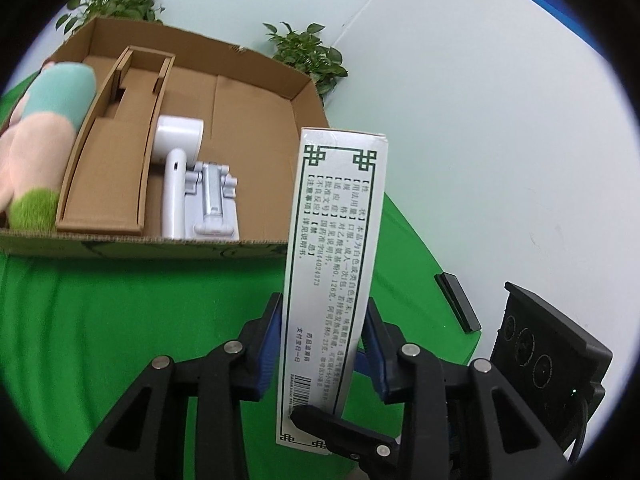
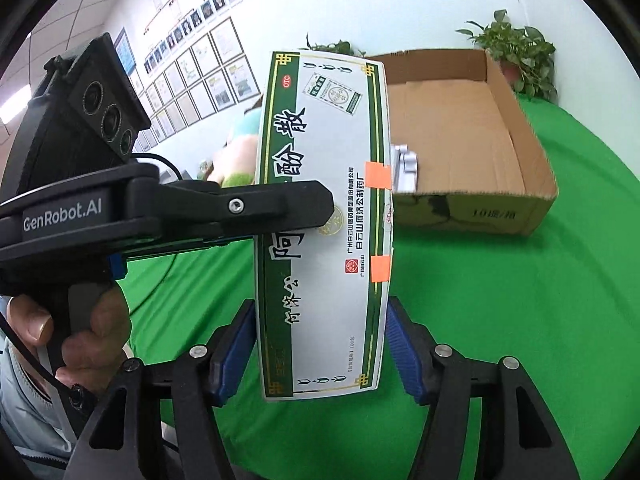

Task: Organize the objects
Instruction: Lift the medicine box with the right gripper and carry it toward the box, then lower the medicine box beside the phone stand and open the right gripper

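Left wrist view: your left gripper (image 1: 323, 344) pinches the medicine box (image 1: 334, 248) upright above the green cloth (image 1: 120, 320), near the carton (image 1: 256, 100). Your right gripper (image 2: 320, 344) stands spread around it.

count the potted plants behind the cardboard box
2: one plant behind the cardboard box at its far left corner, another plant behind its far right corner. More may be hidden.

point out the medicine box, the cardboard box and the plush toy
medicine box (image 2: 320, 216), right wrist view, on its green and white front face
cardboard box (image 1: 256, 92), left wrist view, on the bare inner floor
plush toy (image 1: 40, 148), left wrist view, on its pink middle section
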